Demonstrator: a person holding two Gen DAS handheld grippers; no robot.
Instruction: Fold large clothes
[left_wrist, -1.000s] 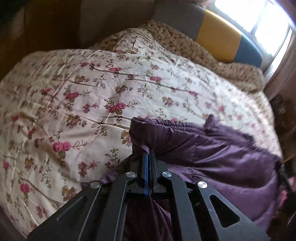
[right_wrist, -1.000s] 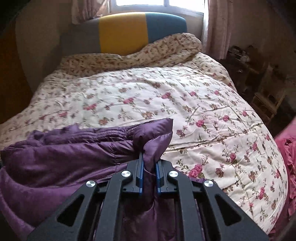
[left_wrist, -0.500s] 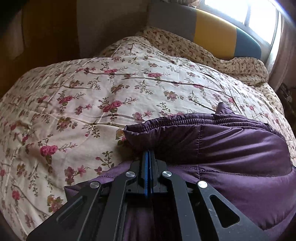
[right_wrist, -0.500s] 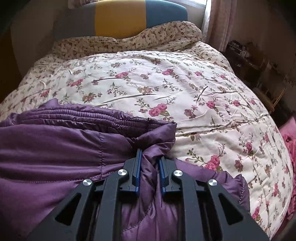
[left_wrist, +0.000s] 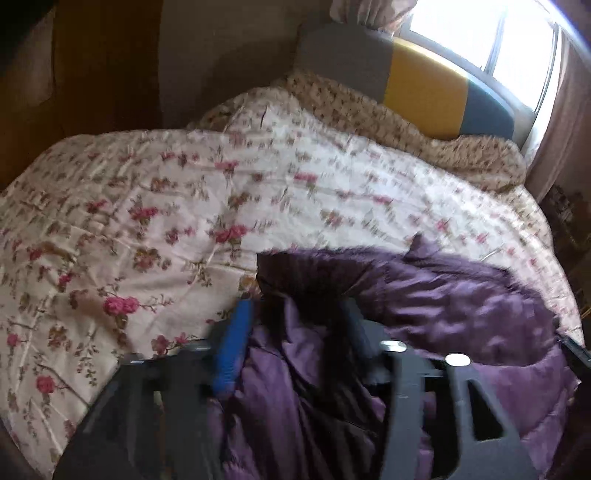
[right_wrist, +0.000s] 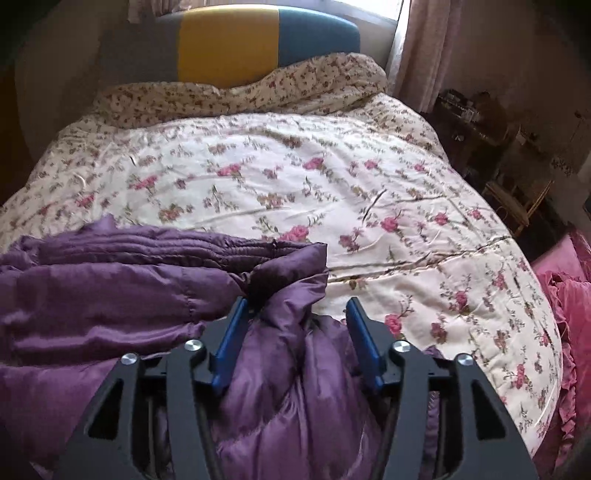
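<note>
A purple padded jacket (left_wrist: 461, 302) lies folded over on the near part of a bed with a floral quilt (left_wrist: 184, 206). My left gripper (left_wrist: 295, 314) is open, its jaws spread wide with the jacket's left corner lying loose between them; the view is blurred. In the right wrist view the jacket (right_wrist: 110, 288) fills the lower left, over the quilt (right_wrist: 295, 177). My right gripper (right_wrist: 295, 306) is open too, with a bunched fold of the jacket's right corner resting between its blue-padded fingers (right_wrist: 232, 332).
A grey, yellow and blue headboard (right_wrist: 258, 40) stands at the far end under a bright window. A small-print blanket (right_wrist: 258, 88) is heaped by it. Dark furniture (right_wrist: 498, 147) stands to the right of the bed, and pink fabric (right_wrist: 569, 288) lies at the right edge.
Both grippers were shut on the jacket's corners and carried them forward over the jacket. Now both have opened and let the corners go.
</note>
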